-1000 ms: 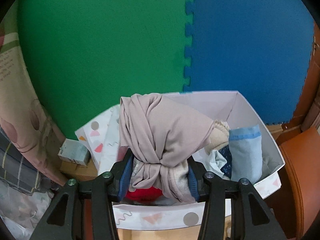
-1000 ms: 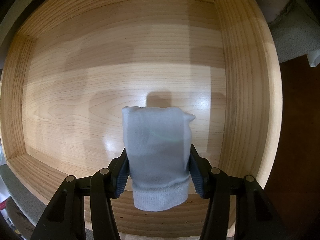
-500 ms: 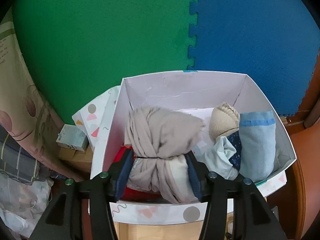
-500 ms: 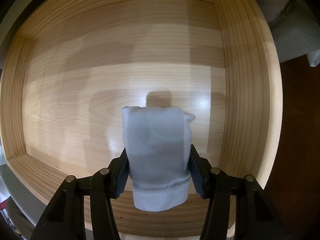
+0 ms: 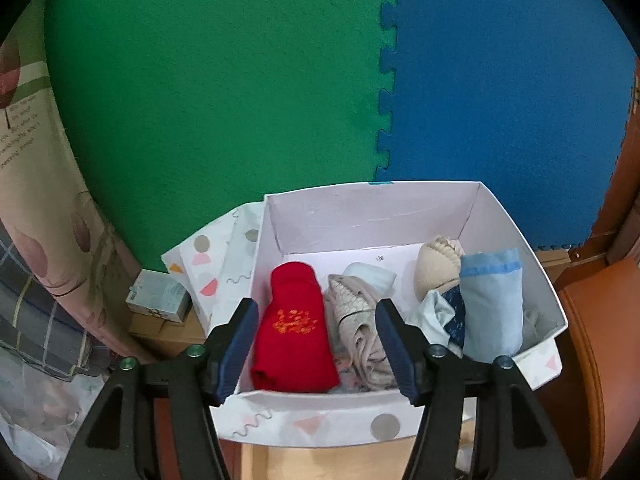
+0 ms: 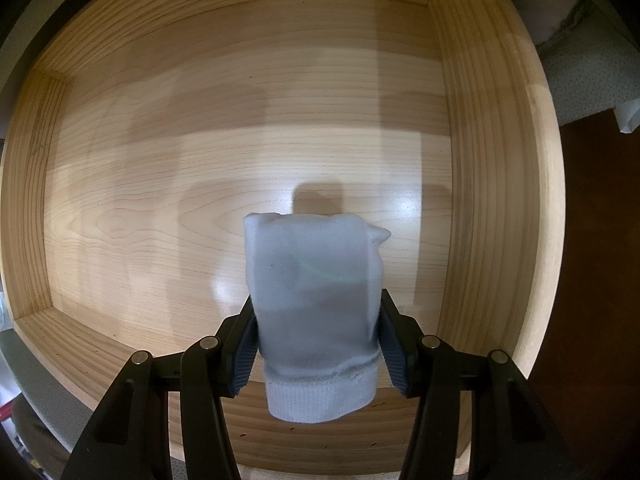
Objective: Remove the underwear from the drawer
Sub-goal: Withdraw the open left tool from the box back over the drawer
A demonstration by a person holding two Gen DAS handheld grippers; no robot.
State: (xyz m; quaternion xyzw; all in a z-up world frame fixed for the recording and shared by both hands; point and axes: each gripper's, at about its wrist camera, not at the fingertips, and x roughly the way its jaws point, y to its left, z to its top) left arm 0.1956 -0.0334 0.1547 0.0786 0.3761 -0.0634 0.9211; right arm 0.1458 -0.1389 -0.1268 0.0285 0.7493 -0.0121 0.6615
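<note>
Right wrist view, largest first: the pale wooden drawer point(image 6: 168, 184) fills the frame, its bare grained floor showing nothing but shadows and glare. Over it, the right gripper point(image 6: 318, 344) points down and is clenched on a pale grey-blue folded knit underwear roll point(image 6: 314, 300), one dark ribbed pad pressed against each flank just above the thicker ribbed band at its near end. The roll appears lifted clear of the drawer floor, though contact cannot be ruled out.

Left wrist view: green and blue interlocking foam mats form the background; in front sits a white patterned cardboard box point(image 5: 320, 426) holding rolled garments, among them a red rolled cloth with orange embroidery point(image 5: 294, 328) and a beige bundled fabric piece point(image 5: 358, 324) just beside it. The left gripper point(image 5: 316, 346) hangs over the near box wall with its jaws opening; the pads press on nothing.

Handling note: the held roll is judged light, soft and compressible, not fragile, with knit texture giving fair friction. A mid-body squeeze across the roll keeps the folds together; a pinch on one loose edge would likely let it unroll.
</note>
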